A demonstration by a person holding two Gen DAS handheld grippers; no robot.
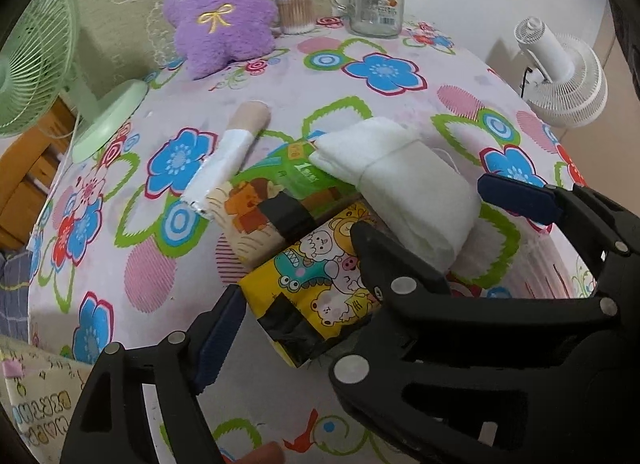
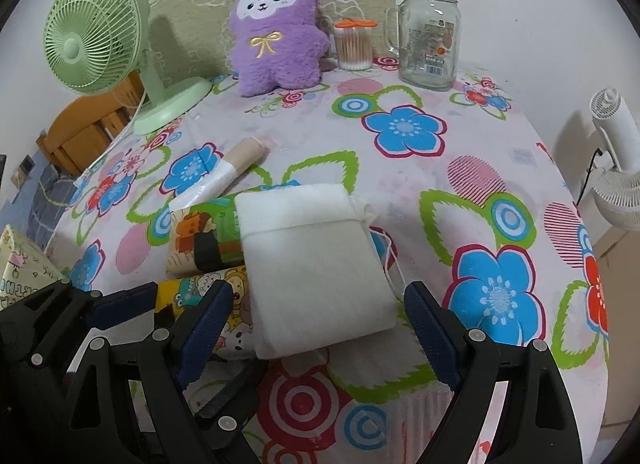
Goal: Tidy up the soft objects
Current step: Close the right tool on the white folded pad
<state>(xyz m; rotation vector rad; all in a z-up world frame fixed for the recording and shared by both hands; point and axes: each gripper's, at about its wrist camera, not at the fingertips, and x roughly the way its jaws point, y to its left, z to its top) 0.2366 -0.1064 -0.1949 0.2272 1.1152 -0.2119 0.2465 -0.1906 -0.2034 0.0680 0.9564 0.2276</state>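
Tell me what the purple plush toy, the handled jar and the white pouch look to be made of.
Purple plush toy: fuzzy synthetic pile, matte, nap visibly tufted. Handled jar: clear glass, glossy, the wall shows through it; dark lid, material unclear. White pouch: soft, matte, probably non-woven fabric, with a drawstring trailing beside it.

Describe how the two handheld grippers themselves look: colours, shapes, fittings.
Both the left gripper and the right gripper are matte black plastic linkage frames with triangular cut-outs and round silver rivets at the joints. Each finger ends in a flat, dark navy ribbed pad. No cables or sleeves show.
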